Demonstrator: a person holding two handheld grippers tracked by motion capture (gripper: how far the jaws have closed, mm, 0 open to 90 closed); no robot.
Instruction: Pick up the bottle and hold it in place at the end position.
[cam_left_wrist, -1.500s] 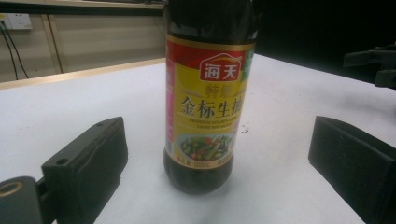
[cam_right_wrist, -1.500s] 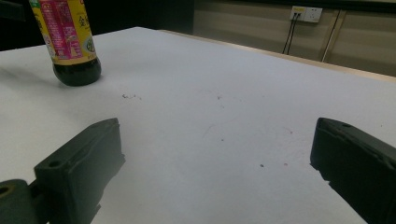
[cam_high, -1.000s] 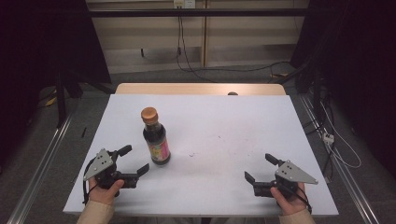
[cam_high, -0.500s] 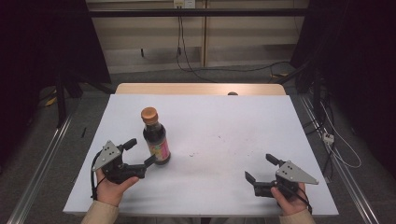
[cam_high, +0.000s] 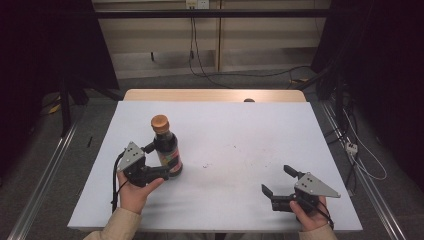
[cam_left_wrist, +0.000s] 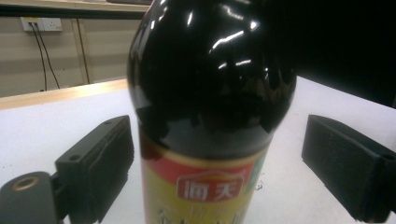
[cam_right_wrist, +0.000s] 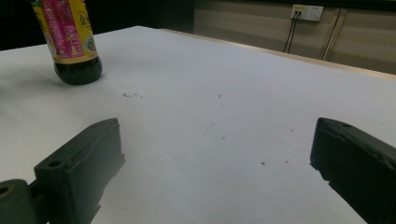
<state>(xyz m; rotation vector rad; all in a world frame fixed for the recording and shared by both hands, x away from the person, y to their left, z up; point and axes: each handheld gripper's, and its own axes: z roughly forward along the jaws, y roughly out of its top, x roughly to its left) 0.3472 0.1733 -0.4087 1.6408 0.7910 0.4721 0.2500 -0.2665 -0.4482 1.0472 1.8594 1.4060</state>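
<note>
A: Left gripper (cam_high: 159, 161), jaws first. Status?

B: Spread wide, one on each side of the dark glass sauce bottle with the brown cap and red-and-yellow label (cam_high: 166, 146). In the left gripper view the bottle (cam_left_wrist: 205, 116) stands between the pads with bare table visible on both sides. Not clamped.

A: Bottle posture?

B: Upright on the white table top (cam_high: 240, 130), left of centre and nearer the person's edge than the far one.

A: Right gripper (cam_high: 281, 182)?

B: Jaws apart, nothing between them. It sits low at the near right of the table, well apart from the bottle. Its own view shows the bottle's base (cam_right_wrist: 74, 51) far off at upper left.

A: Beyond that?

B: Small dark specks (cam_high: 206, 165) on the table just right of the bottle. Wooden edge (cam_high: 215, 95) at the far side.
</note>
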